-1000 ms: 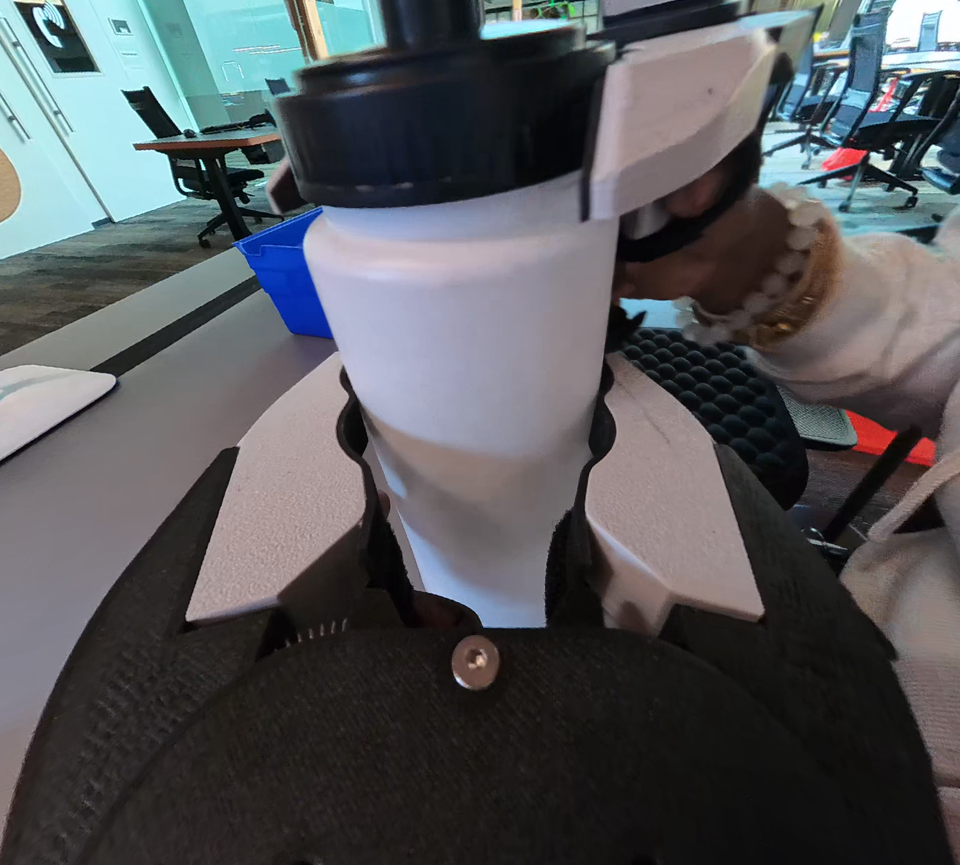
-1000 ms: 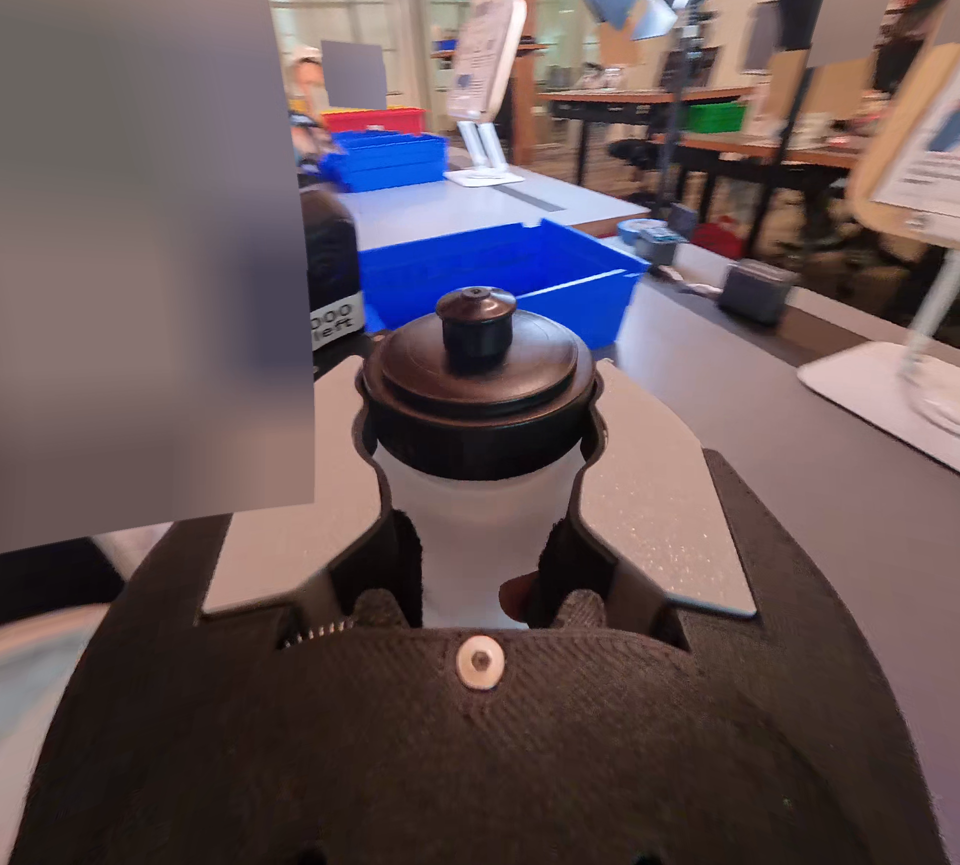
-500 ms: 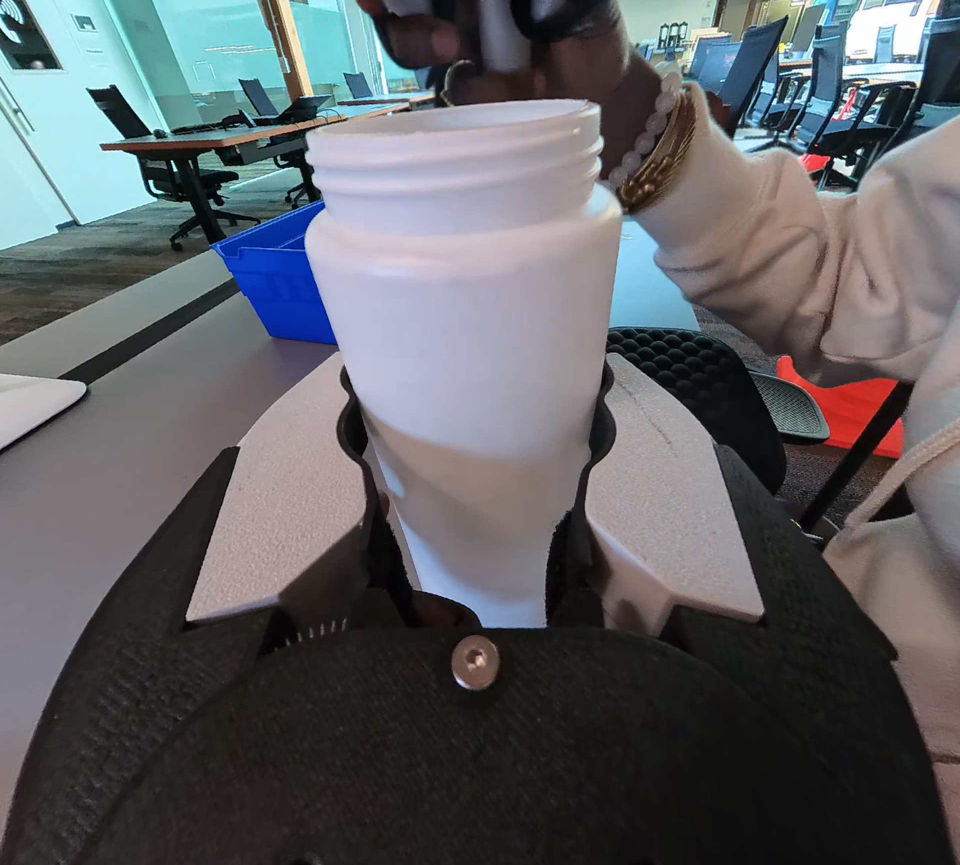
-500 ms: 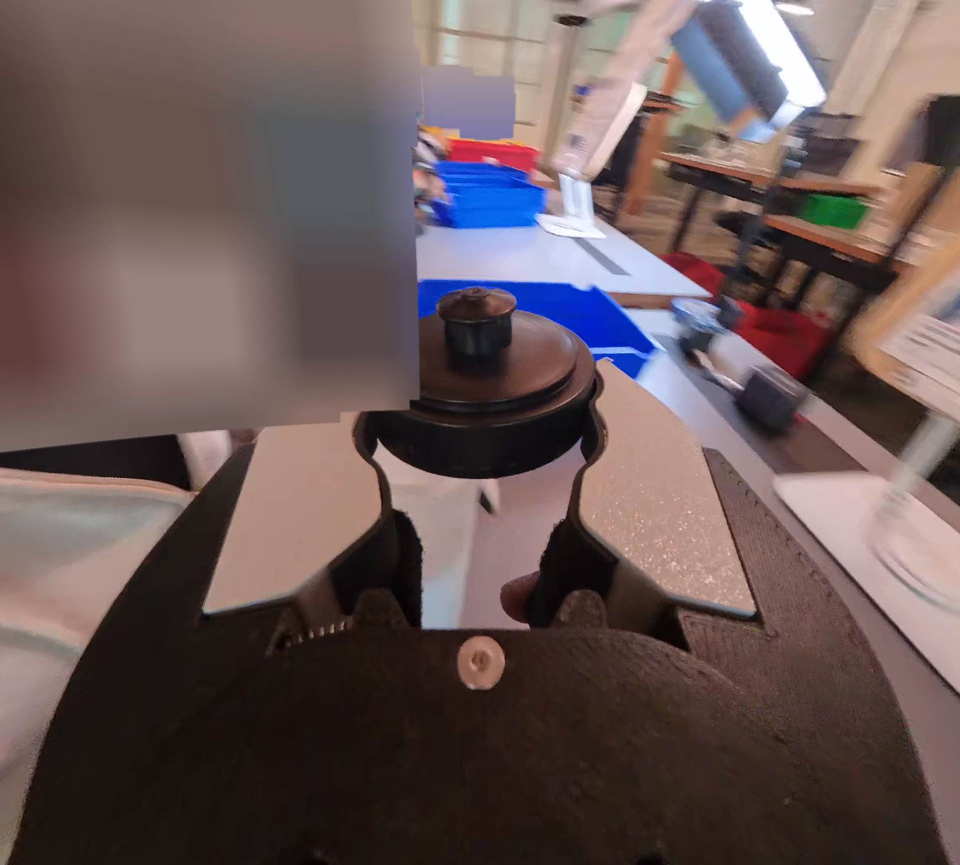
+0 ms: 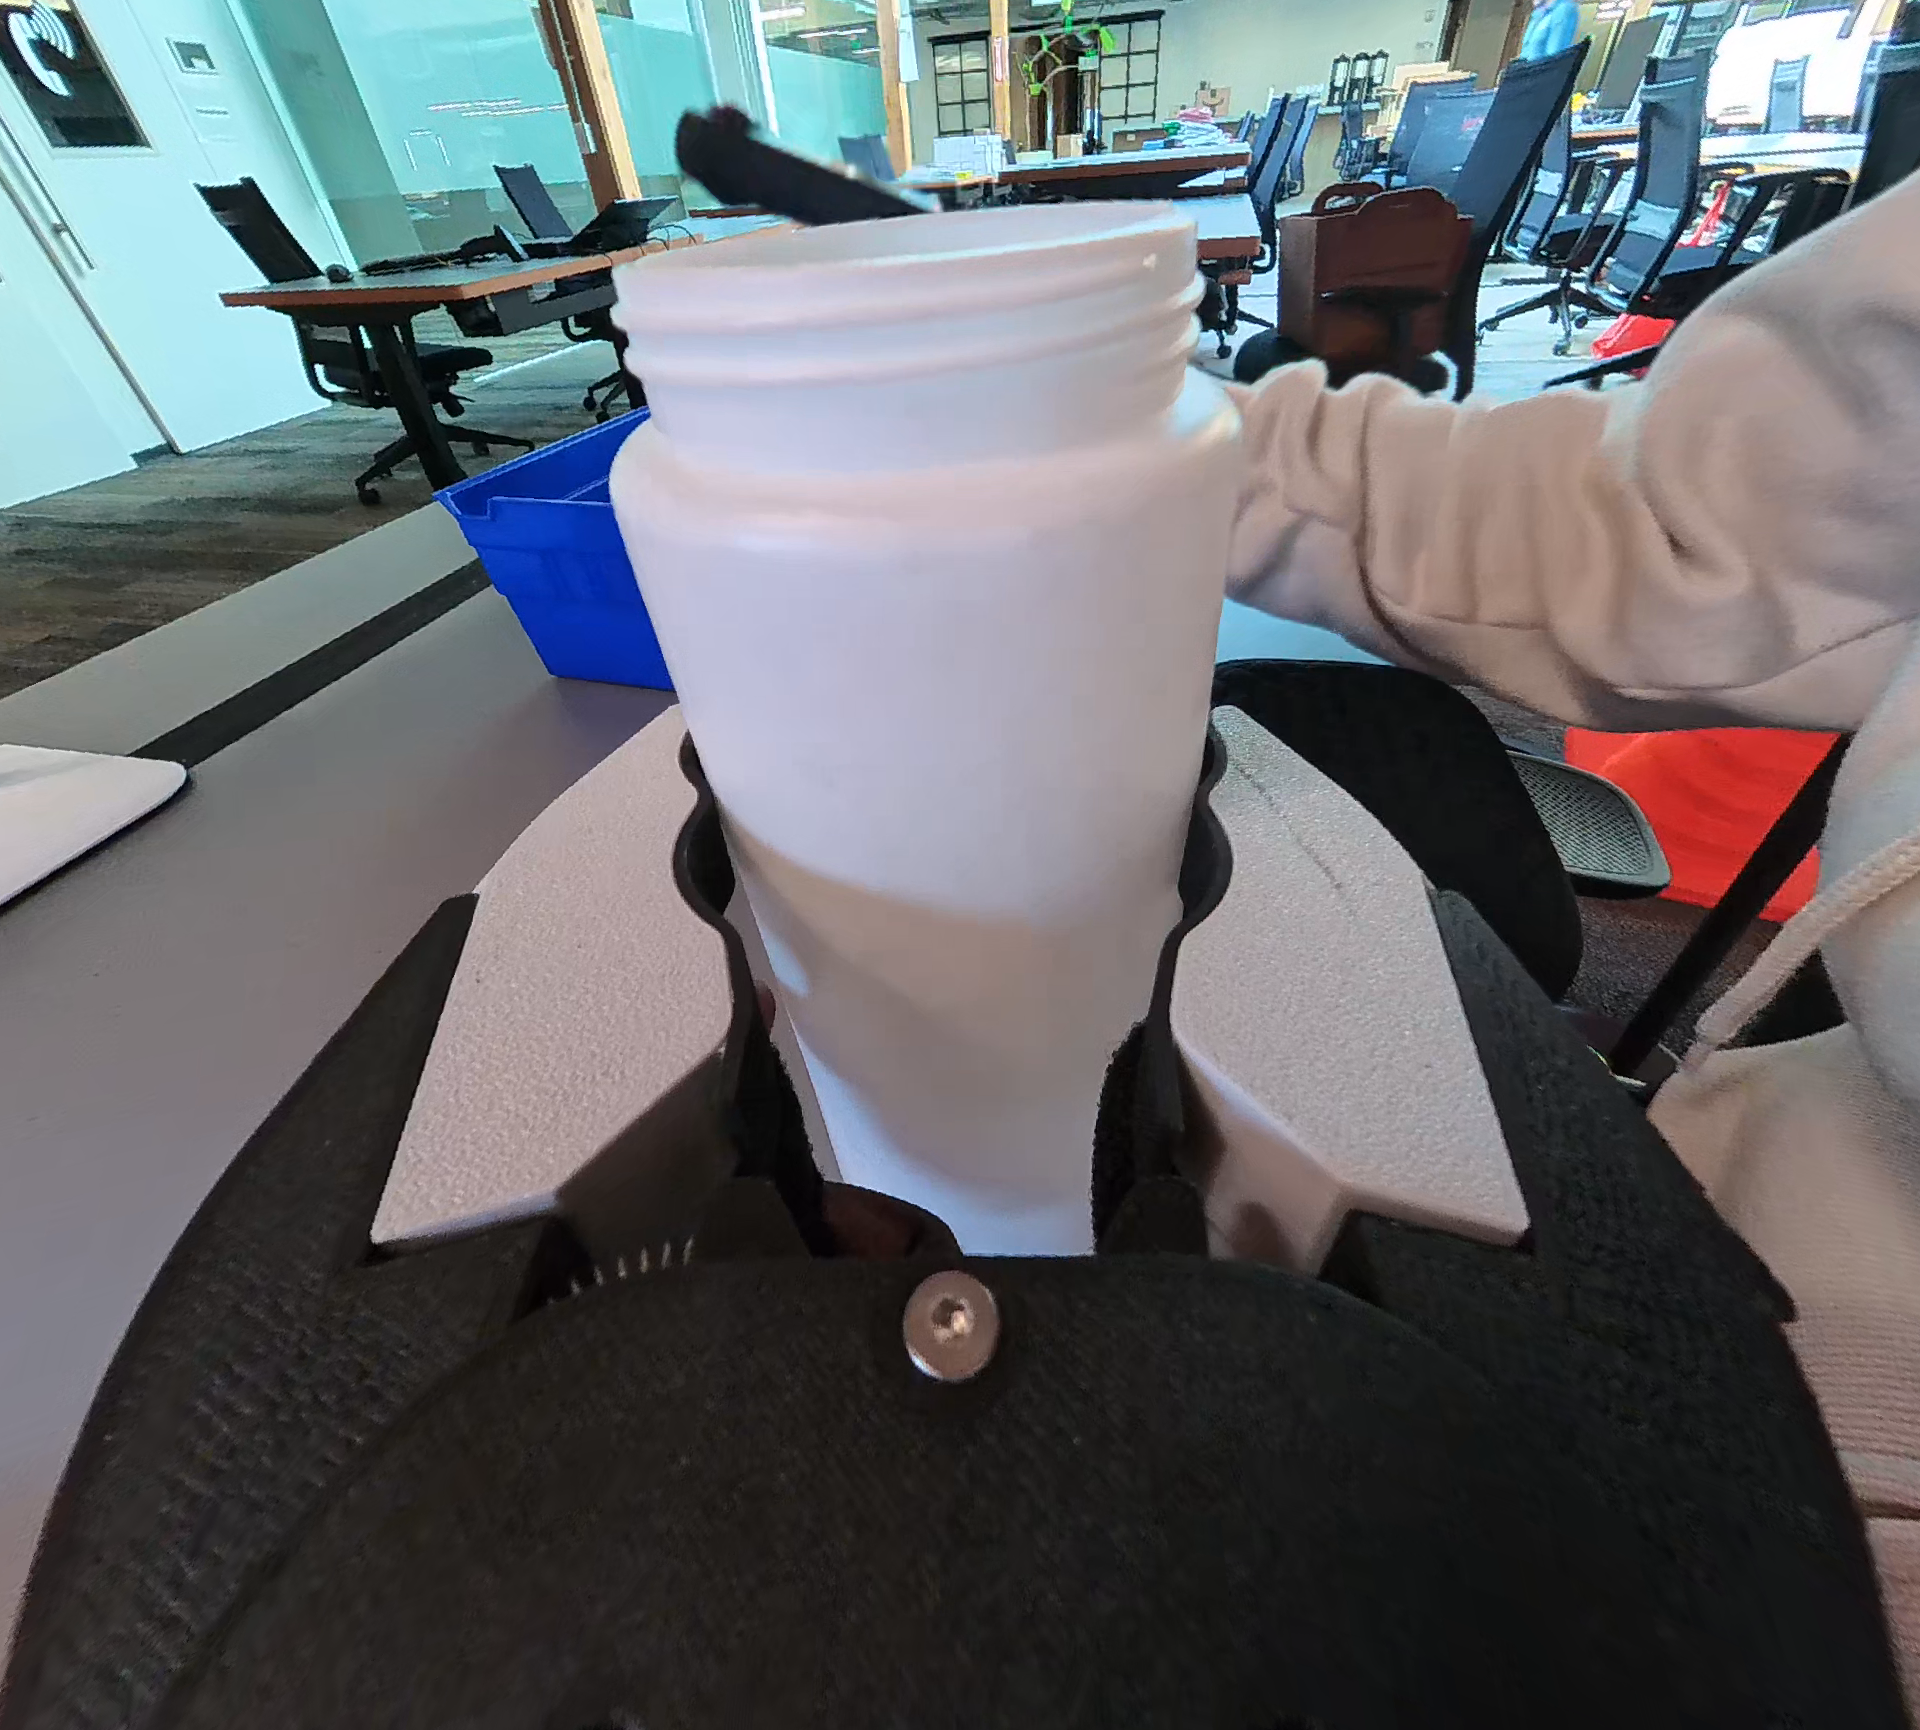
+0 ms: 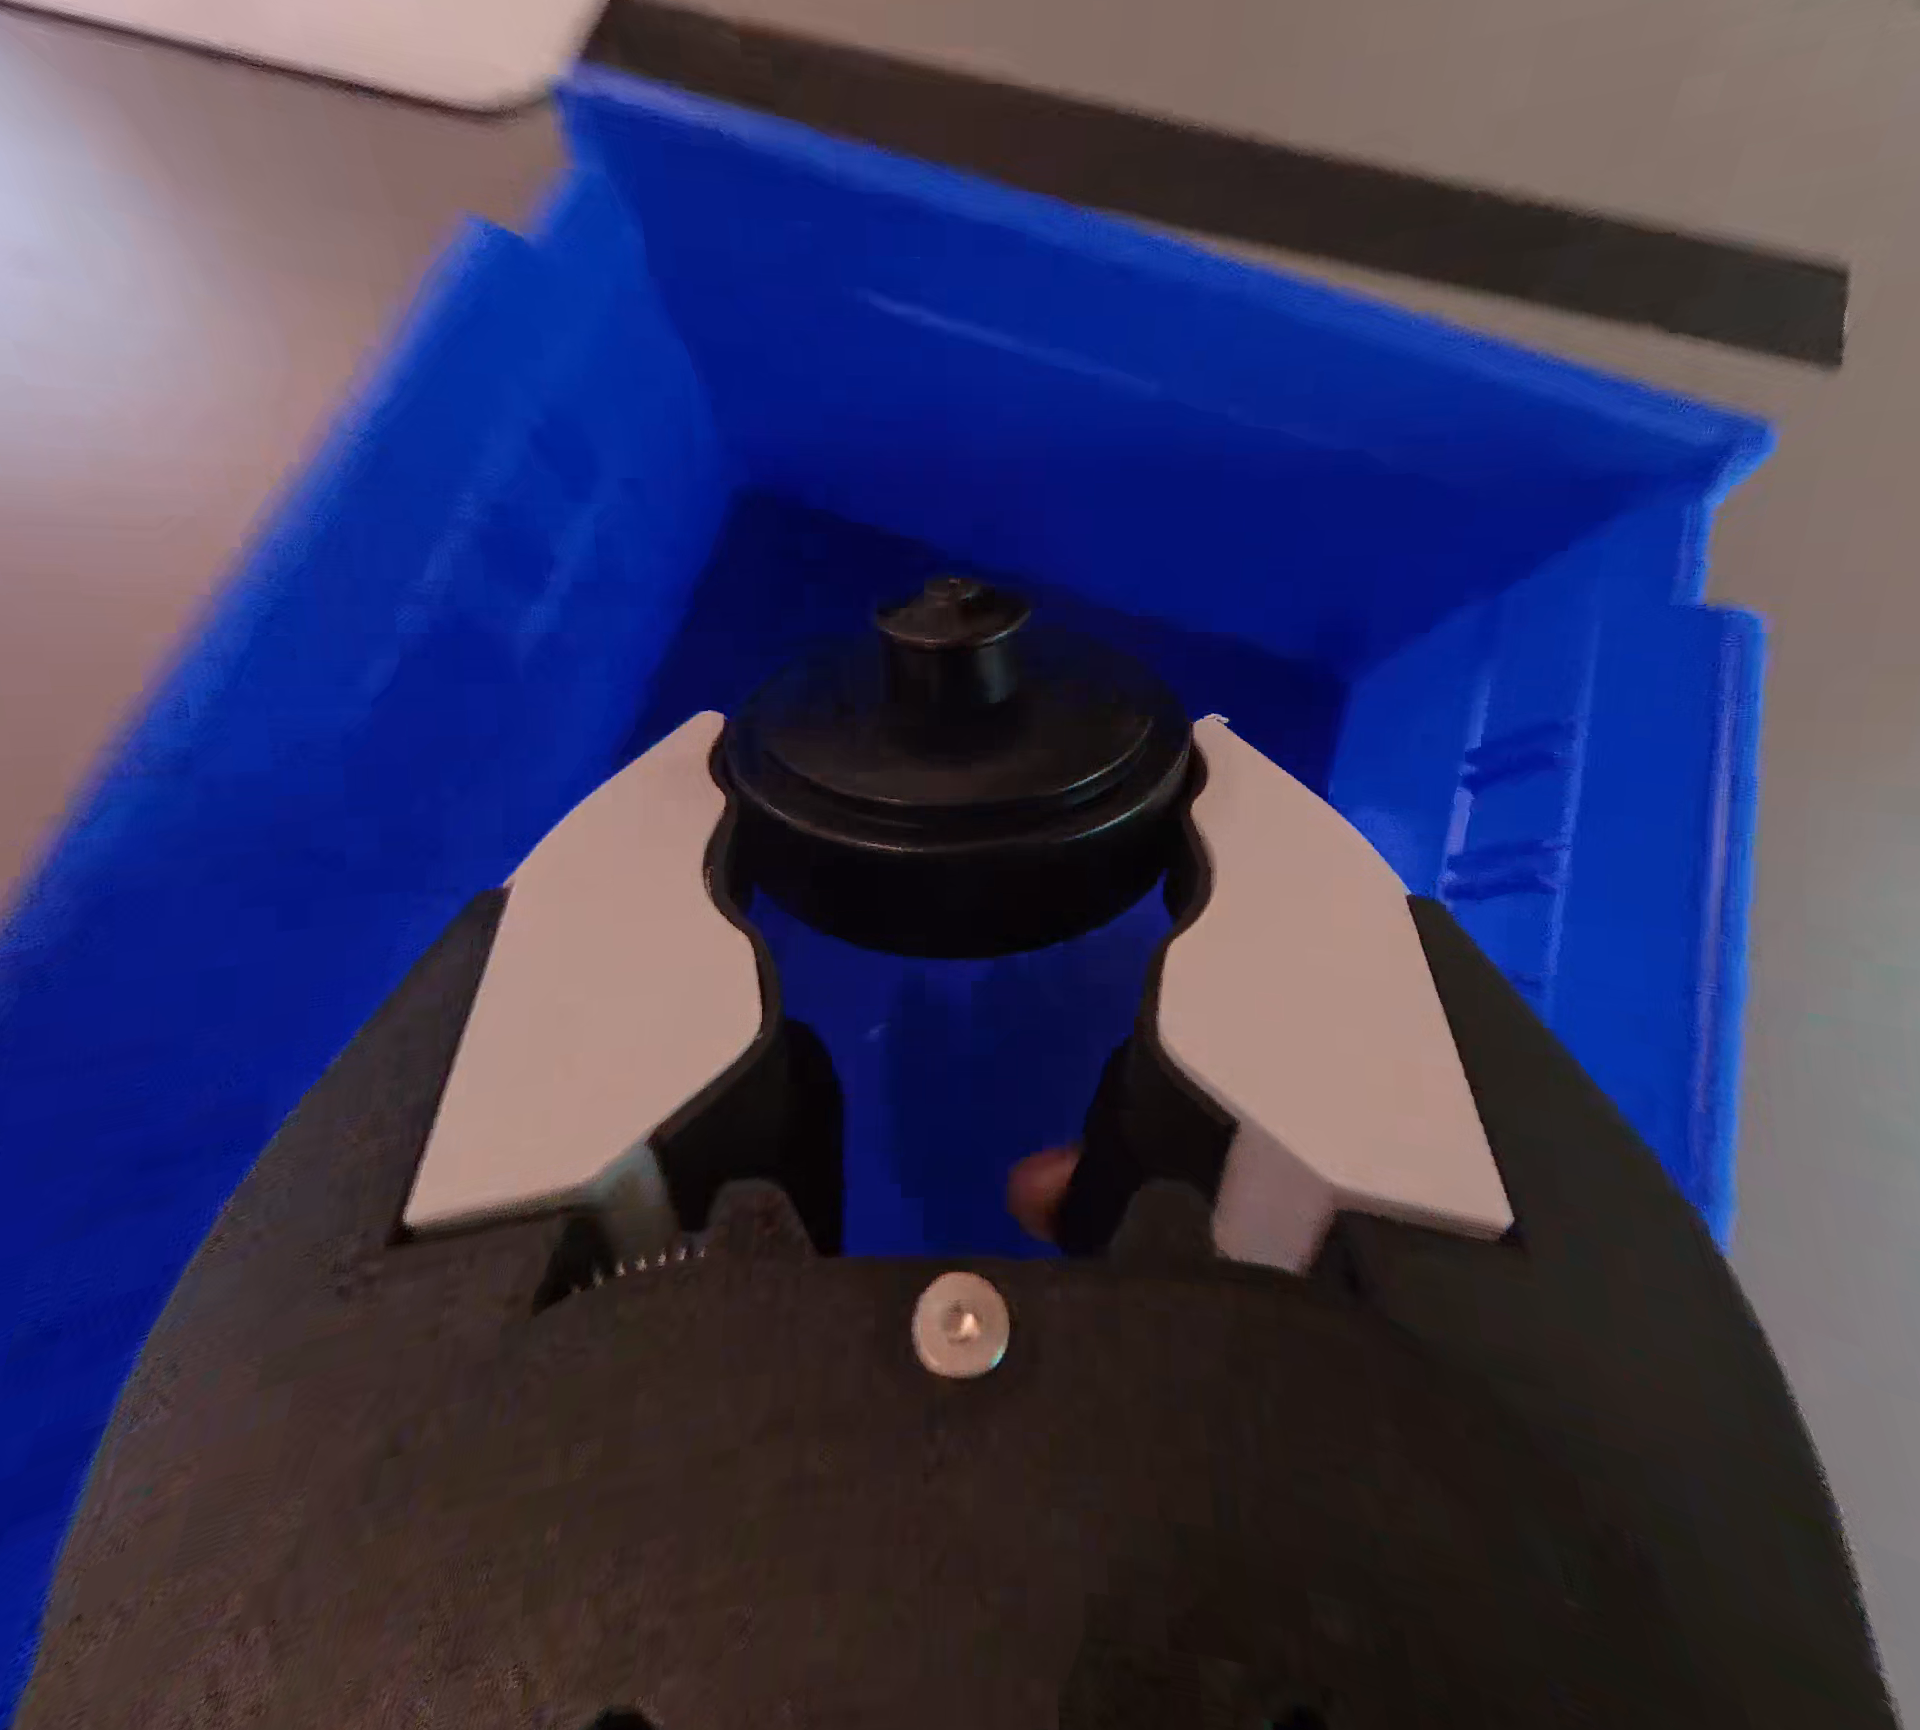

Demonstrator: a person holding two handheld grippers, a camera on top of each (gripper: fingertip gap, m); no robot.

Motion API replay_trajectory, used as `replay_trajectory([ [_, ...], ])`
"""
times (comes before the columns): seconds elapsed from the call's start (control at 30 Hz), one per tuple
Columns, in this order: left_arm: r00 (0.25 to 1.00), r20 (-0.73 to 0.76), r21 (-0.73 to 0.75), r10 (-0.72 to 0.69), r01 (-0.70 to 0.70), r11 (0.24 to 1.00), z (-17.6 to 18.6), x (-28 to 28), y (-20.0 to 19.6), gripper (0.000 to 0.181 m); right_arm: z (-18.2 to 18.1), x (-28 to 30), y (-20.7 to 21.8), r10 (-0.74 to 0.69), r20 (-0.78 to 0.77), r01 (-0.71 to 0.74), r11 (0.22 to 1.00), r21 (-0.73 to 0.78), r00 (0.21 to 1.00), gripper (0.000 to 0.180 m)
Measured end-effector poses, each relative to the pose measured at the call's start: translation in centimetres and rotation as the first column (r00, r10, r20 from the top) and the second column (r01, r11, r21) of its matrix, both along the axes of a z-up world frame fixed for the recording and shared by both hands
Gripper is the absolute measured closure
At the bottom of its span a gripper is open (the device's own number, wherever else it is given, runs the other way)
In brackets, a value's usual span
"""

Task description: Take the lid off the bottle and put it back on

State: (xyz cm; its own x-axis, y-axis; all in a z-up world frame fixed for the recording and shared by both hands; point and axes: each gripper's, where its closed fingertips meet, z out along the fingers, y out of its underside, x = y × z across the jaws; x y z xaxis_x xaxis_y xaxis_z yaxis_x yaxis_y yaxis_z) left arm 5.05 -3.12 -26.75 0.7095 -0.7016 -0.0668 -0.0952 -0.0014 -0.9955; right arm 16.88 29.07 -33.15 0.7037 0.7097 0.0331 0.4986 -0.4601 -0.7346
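Fig.: left gripper (image 5: 951, 859) clamped on waist of open white bottle (image 5: 925, 600), upright over table; right gripper (image 6: 956, 807) pinching black lid (image 6: 956, 797) by rim above blue bin (image 6: 1039, 392); both prob. light, stiff, smooth plastic; regrip at rim.

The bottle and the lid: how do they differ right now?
The bottle is white; the lid is black. The bottle is tall with an open threaded mouth; the lid is squat with a spout on top. The bottle sits in the left tongs above the table; the lid sits in the right tongs over a blue bin. Both are round and clamped by their sides.
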Motion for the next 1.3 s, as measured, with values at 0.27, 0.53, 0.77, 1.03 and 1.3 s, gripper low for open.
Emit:
replay_trajectory([
  [0.27,1.000,0.001,0.002,-0.001,0.001,1.000,0.0,0.0,0.0,0.094,-5.1,1.8,3.1,-0.137,0.088,0.143,0.987,-0.068,0.987,0.099],
  [0.53,1.000,-0.001,0.003,0.001,-0.001,1.000,0.0,-0.1,0.0,0.094,-5.8,2.7,3.0,-0.131,0.203,0.143,0.989,-0.042,0.970,0.091],
  [0.77,1.000,0.002,0.005,0.005,-0.005,1.000,0.0,-0.1,0.0,0.094,-2.5,2.2,1.8,-0.124,0.122,0.121,0.992,0.028,0.985,0.091],
  [1.03,1.000,0.011,0.004,0.008,-0.008,1.000,0.0,-0.1,0.1,0.094,15.0,-9.1,-21.1,0.807,-0.288,-0.729,0.590,0.347,0.516,0.129],
  [1.3,1.000,0.004,0.003,0.013,-0.013,1.000,0.0,-0.3,0.1,0.094,13.5,-12.2,-36.5,0.968,0.248,-0.979,-0.075,0.188,-0.026,0.131],
])
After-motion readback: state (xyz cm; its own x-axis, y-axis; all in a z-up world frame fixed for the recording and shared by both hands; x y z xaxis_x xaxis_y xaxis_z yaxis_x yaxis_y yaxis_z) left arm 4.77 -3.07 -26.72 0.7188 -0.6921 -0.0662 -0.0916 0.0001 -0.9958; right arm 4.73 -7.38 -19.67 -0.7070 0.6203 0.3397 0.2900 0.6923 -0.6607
